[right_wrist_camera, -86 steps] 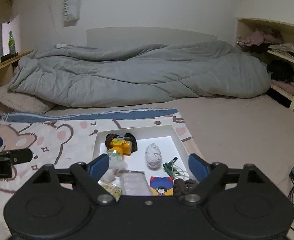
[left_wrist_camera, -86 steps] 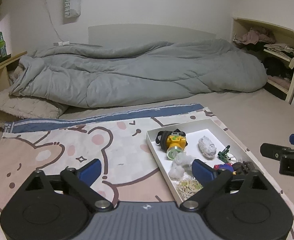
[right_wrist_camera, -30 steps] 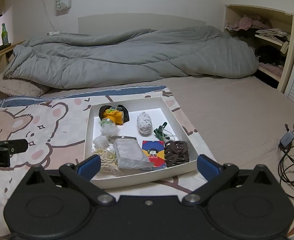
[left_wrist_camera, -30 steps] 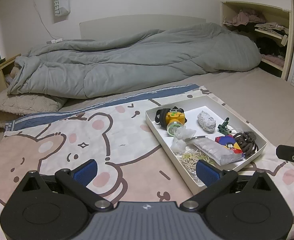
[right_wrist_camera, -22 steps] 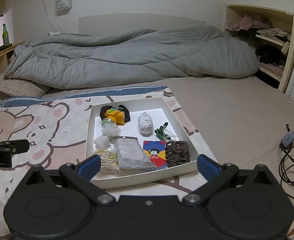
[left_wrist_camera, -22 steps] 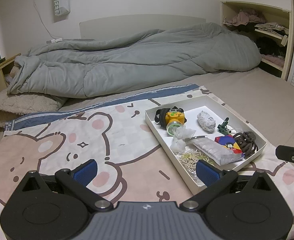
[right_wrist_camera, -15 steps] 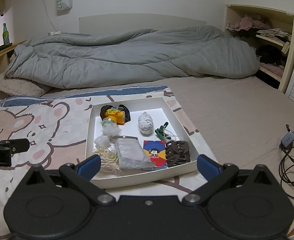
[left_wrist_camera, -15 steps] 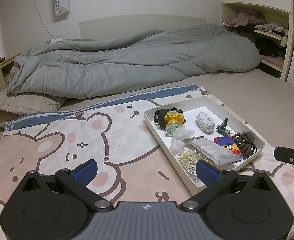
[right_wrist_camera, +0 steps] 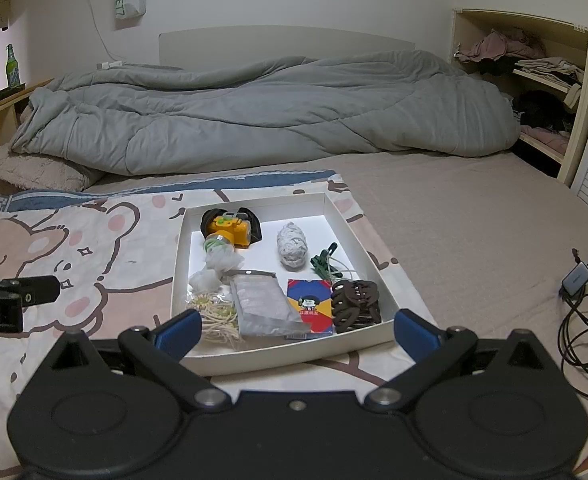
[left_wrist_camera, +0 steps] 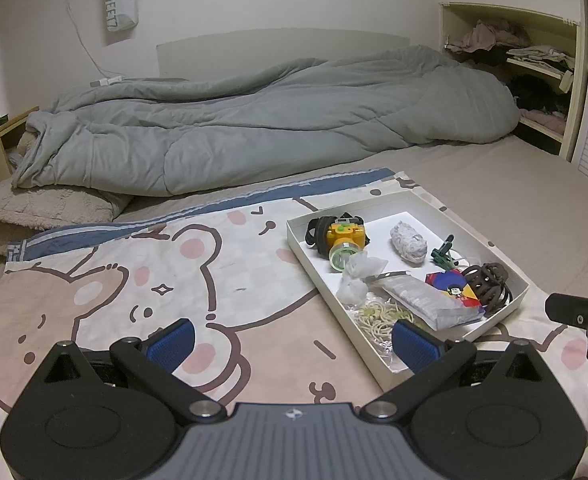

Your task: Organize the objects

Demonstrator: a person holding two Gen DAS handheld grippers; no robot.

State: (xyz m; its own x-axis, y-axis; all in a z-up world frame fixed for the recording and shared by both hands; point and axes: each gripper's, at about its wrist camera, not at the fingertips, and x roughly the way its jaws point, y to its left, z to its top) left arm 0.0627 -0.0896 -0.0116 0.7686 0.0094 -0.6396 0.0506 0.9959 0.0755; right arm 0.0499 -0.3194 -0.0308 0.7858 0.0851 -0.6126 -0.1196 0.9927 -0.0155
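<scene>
A white tray (right_wrist_camera: 346,232) lies on a bear-print blanket (right_wrist_camera: 93,264); it also shows in the left wrist view (left_wrist_camera: 512,276). In it are a yellow headlamp (right_wrist_camera: 229,232), a grey wad (right_wrist_camera: 291,246), a green clip (right_wrist_camera: 324,260), a silver pouch (right_wrist_camera: 261,306), a red and blue card (right_wrist_camera: 310,304), brown hair clips (right_wrist_camera: 354,304), rubber bands (right_wrist_camera: 213,316) and white plastic (right_wrist_camera: 213,266). My right gripper (right_wrist_camera: 296,334) is open and empty at the tray's near edge. My left gripper (left_wrist_camera: 291,338) is open and empty over the blanket, left of the tray.
A grey duvet (right_wrist_camera: 253,112) covers the back of the bed. A beige pillow (right_wrist_camera: 21,172) lies at the left. Shelves with clothes (right_wrist_camera: 534,72) stand at the right. A black cable and adapter (right_wrist_camera: 578,280) lie on the sheet to the right.
Since 2.9 s ago both grippers have pulled back and up from the tray, so the whole tray shows. Over the last second nothing has visibly moved.
</scene>
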